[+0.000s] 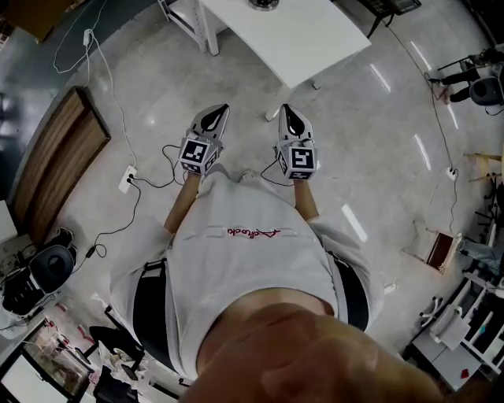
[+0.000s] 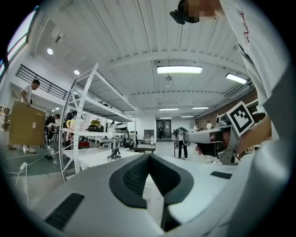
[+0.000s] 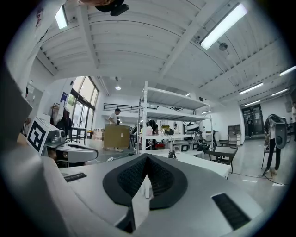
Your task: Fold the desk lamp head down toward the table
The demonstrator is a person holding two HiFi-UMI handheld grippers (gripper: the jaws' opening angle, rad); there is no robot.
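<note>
A white table [image 1: 311, 39] stands ahead of me on the glossy floor. Only the round base of the desk lamp [image 1: 262, 4] shows at its far edge in the head view. The small dark lamp [image 2: 114, 150] stands far off on the table in the left gripper view, and the lamp [image 3: 172, 152] is also small in the right gripper view. My left gripper [image 1: 214, 112] and right gripper [image 1: 287, 110] are held level side by side, short of the table and apart from the lamp. Both are shut with nothing between the pads.
A wooden board [image 1: 55, 161] lies on the floor at left, with cables and a power strip [image 1: 127, 179] nearby. White shelf racks [image 2: 85, 120] stand beyond the table. A person carries a cardboard box [image 3: 116, 137]. Chairs and equipment crowd the right edge [image 1: 472, 260].
</note>
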